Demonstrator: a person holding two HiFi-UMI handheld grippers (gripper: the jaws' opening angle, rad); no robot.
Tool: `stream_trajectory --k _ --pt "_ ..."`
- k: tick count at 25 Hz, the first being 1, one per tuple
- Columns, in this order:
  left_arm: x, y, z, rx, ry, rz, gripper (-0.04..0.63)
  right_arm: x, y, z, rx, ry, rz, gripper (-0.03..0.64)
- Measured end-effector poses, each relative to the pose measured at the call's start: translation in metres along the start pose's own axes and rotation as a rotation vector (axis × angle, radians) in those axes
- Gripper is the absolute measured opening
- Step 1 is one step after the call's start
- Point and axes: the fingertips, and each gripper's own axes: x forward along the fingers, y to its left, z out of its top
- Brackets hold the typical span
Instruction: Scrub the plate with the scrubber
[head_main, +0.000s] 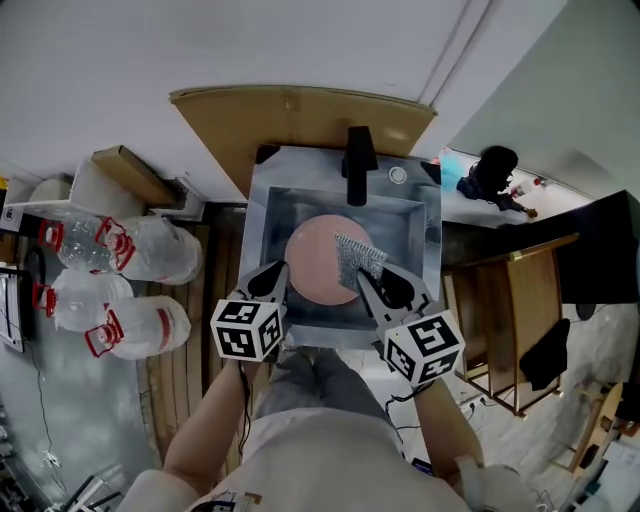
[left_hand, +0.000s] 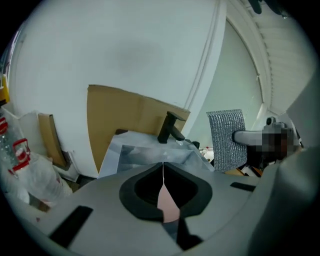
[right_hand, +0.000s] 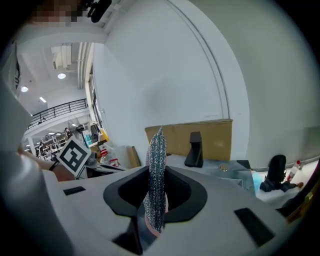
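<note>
A round pink plate is over the steel sink. My left gripper is at the plate's left edge and shut on it. In the left gripper view the plate's pink rim shows edge-on between the closed jaws of the left gripper. My right gripper is shut on a silver mesh scrubber, which lies over the plate's right side. In the right gripper view the scrubber stands upright between the jaws of the right gripper. The left gripper view also shows the scrubber at the right.
A black faucet stands at the sink's far rim, with brown cardboard behind it against the white wall. Several large water bottles lie on the floor at the left. A wooden frame and a black counter stand at the right.
</note>
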Motion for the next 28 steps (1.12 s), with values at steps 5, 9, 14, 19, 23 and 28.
stream_trajectory --k 5,9,14,19,23,28 --pt "0.038 0.017 -0.03 -0.008 0.088 0.017 0.02 0.038 -0.006 -0.024 0.034 0.064 0.014 0.101" --pt "0.066 0.027 -0.05 -0.049 0.141 0.023 0.028 0.066 -0.015 -0.051 0.088 0.116 0.024 0.101" --pt "0.086 0.038 -0.069 -0.17 0.165 0.034 0.174 0.095 -0.02 -0.086 0.138 0.187 0.042 0.101" --pt "0.105 0.059 -0.091 -0.28 0.168 0.108 0.209 0.12 -0.028 -0.121 0.158 0.262 0.046 0.101" --pt "0.12 0.068 -0.108 -0.295 0.192 0.121 0.216 0.136 -0.028 -0.14 0.165 0.306 0.065 0.103" --pt "0.139 0.072 -0.13 -0.353 0.228 0.152 0.234 0.158 -0.031 -0.163 0.175 0.369 0.081 0.103"
